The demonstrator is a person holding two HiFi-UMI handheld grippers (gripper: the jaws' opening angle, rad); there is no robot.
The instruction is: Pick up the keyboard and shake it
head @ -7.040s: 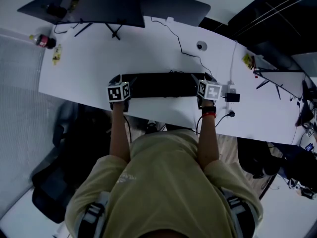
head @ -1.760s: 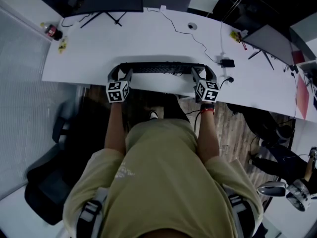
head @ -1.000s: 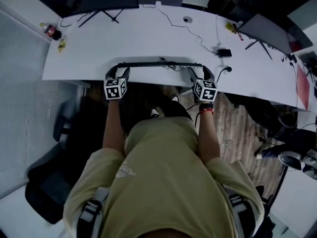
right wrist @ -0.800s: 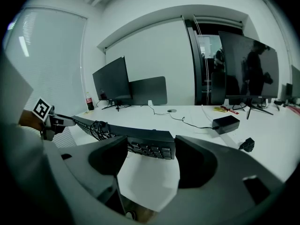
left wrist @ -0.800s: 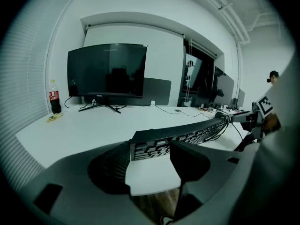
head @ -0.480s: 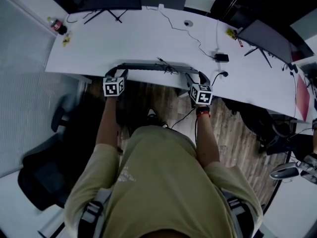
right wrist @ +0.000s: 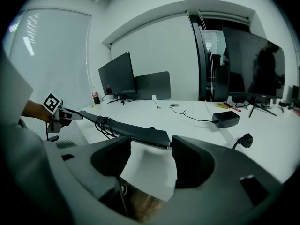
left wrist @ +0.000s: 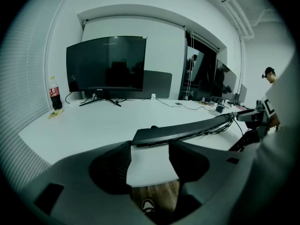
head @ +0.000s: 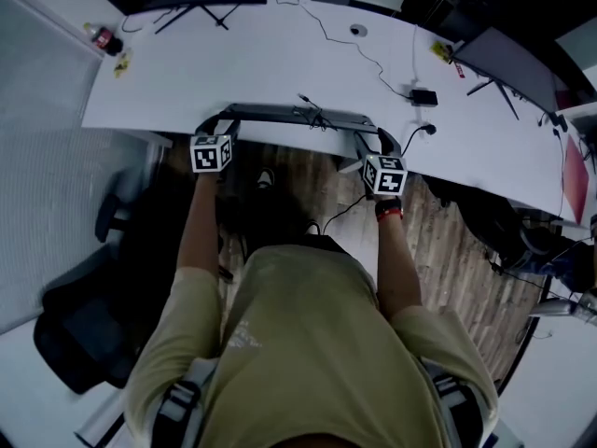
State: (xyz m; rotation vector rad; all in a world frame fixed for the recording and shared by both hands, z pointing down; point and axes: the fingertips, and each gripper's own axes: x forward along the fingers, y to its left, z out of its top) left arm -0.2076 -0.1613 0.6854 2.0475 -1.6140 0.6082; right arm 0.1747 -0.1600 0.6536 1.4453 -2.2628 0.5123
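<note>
1. So the keyboard (head: 289, 115) is slung between the two grippers, right over the near edge of the table (head: 280, 63). From the head view it looks like a thin dark bar, turned edge-on.
2. Left gripper (head: 216, 124) has the keyboard's left end. In the left gripper view (left wrist: 150, 146) that end sits across both jaw tips and the jaws are clamped onto it. The rest of the keyboard (left wrist: 187, 130) runs off to the right.
3. Right gripper (head: 373, 143) has the other end. In the right gripper view (right wrist: 151, 146) the jaws are closing, with the keyboard's (right wrist: 136, 132) right end between the tips and touching them.
4. A tangle of cable (head: 312, 115) sits bunched on the keyboard around its middle. You can see it from the right gripper view too (right wrist: 105, 123).
5. Further back on the table there's a dark monitor (left wrist: 105, 62) on a stand. A bottle (left wrist: 55, 93) stands at the far left corner.
6. A black adapter (right wrist: 226, 118) with its lead lies off to the right, well apart from the keyboard.
7. Below the table edge it's wooden floor (head: 308, 171), visible between both sets of jaws.
</note>
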